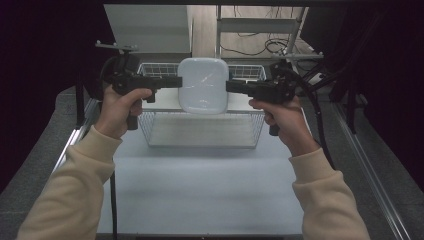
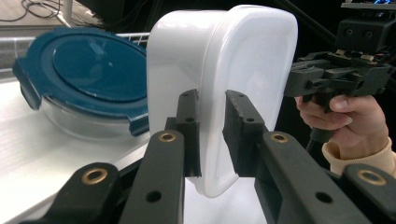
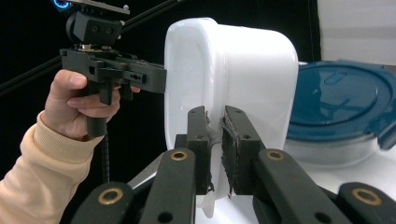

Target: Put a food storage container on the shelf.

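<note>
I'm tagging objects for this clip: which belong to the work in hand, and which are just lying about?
In hand: white container, left gripper and right gripper clamped on its opposite edges.
Lying about: blue-lidded glass container, wire basket.

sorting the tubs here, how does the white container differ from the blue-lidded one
The white container is opaque white and rounded-rectangular; the blue-lidded container is round, with a clear body and a dark blue clip lid.
The white container is held up on edge, clamped on opposite sides by the left gripper and right gripper; the blue-lidded container sits flat on the white surface, untouched.
Both look like food storage tubs.
</note>
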The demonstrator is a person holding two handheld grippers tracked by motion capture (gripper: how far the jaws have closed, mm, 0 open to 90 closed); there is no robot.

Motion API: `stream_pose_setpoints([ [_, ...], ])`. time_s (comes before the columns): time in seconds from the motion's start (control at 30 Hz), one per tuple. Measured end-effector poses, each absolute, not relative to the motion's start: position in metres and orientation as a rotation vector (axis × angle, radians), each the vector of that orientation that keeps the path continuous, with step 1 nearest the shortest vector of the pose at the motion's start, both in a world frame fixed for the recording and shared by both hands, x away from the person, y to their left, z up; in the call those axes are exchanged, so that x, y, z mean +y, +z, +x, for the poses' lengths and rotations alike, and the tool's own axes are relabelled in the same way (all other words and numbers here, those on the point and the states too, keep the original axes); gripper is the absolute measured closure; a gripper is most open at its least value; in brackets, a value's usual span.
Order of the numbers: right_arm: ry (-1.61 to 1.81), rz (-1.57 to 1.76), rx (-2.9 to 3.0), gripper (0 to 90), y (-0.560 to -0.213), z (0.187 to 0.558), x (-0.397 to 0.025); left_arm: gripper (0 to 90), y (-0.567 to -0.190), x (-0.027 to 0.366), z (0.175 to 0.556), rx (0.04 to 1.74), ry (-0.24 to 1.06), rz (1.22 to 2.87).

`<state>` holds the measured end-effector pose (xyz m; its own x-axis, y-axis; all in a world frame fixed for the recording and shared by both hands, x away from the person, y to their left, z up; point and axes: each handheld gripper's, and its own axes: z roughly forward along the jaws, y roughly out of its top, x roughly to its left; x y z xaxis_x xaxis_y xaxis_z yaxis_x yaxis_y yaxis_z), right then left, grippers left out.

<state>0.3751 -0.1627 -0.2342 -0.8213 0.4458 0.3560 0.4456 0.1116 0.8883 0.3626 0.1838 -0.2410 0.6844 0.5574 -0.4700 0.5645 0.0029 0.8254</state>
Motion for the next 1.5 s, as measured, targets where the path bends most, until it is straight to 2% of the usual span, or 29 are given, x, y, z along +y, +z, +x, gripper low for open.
stream_pose_setpoints([
  [0.43, 1.872, 1.009, 2.343, 81.0, -0.211, 0.421, -0.156, 76.2, -0.219, 0.188, 0.413, 0.993, -0.048, 1.638],
  [0.63, 1.873, 1.099, 2.357, 80.9, -0.219, 0.450, -0.151, 75.8, -0.228, 0.190, 0.441, 1.065, -0.088, 1.617],
  [0.93, 1.893, 1.228, 2.359, 79.9, -0.234, 0.479, -0.151, 76.9, -0.237, 0.192, 0.464, 1.121, -0.142, 1.582],
  [1.27, 1.958, 1.449, 2.307, 72.5, -0.246, 0.512, -0.155, 74.8, -0.251, 0.191, 0.498, 1.204, -0.262, 1.489],
  [1.5, 2.017, 1.604, 2.260, 70.6, -0.256, 0.527, -0.157, 73.9, -0.260, 0.192, 0.506, 1.210, -0.293, 1.448],
])
